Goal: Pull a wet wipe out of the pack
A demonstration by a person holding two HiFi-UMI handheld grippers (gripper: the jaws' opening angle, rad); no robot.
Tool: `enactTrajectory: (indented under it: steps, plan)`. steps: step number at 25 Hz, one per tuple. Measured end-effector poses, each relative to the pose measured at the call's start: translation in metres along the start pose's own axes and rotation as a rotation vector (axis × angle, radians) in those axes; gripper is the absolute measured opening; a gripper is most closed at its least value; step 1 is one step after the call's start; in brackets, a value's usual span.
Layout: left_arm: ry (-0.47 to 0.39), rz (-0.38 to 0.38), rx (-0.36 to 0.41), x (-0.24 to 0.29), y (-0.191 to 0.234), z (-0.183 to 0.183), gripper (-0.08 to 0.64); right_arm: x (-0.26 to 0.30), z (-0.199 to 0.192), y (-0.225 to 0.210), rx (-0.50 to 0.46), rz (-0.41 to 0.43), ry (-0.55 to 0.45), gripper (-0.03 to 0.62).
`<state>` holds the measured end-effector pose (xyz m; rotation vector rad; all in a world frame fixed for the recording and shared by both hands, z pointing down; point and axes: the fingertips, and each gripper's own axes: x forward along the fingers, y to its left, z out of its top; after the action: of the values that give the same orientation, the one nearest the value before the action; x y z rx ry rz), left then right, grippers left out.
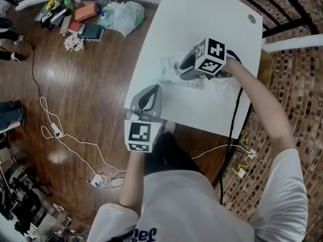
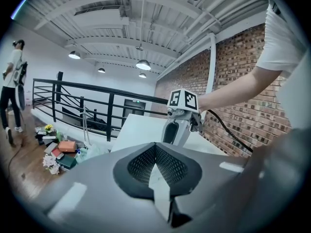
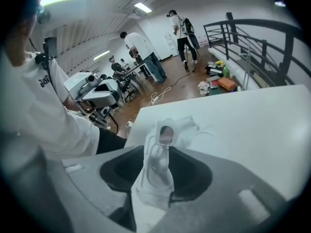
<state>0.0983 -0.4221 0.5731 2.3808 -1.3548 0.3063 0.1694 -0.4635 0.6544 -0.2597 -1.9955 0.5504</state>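
The wet wipe pack (image 1: pixel 173 78) lies crumpled on the white table (image 1: pixel 202 14), near its left front corner. My right gripper (image 1: pixel 184 69) hangs over the pack, pointing steeply down. In the right gripper view, a twisted white wipe (image 3: pixel 156 171) rises from the pack (image 3: pixel 197 129) and stands between the jaws of my right gripper (image 3: pixel 158 155). Those jaws are open, with dark room on either side of the wipe. My left gripper (image 1: pixel 154 89) rests at the table's edge beside the pack. Its jaws (image 2: pixel 155 147) meet at the tips. A white sliver shows in the slit behind them, and I cannot tell what it is.
Boxes and papers (image 1: pixel 83 20) and a plastic bag (image 1: pixel 122 15) lie on the wooden floor beyond the table's left side. Cables (image 1: pixel 56 131) trail across the floor. A black railing (image 2: pixel 73 98) and a brick wall (image 2: pixel 243 81) border the area. People (image 3: pixel 143 52) stand far off.
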Motion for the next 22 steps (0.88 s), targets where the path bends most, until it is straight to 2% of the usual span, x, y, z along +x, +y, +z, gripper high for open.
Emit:
enactTrajectory:
  steps: [4, 7, 9, 15, 22]
  plan:
    - [0.011, 0.006, 0.000, 0.000, 0.004, -0.005, 0.015, 0.015, -0.006, 0.009, 0.004, 0.076, 0.104, 0.145]
    - [0.014, 0.005, 0.003, 0.002, 0.004, -0.005, 0.015, 0.021, -0.009, 0.011, 0.048, 0.143, 0.136, 0.145]
    - [0.016, 0.003, 0.005, 0.002, 0.003, -0.005, 0.015, 0.019, -0.006, 0.008, 0.078, 0.173, 0.125, 0.143]
    - [0.030, 0.004, -0.001, 0.003, 0.005, -0.011, 0.015, 0.007, 0.001, 0.004, 0.175, 0.238, 0.033, -0.008]
    - [0.038, -0.009, 0.009, 0.011, -0.006, -0.013, 0.015, 0.002, -0.005, 0.004, 0.159, 0.201, -0.017, -0.009]
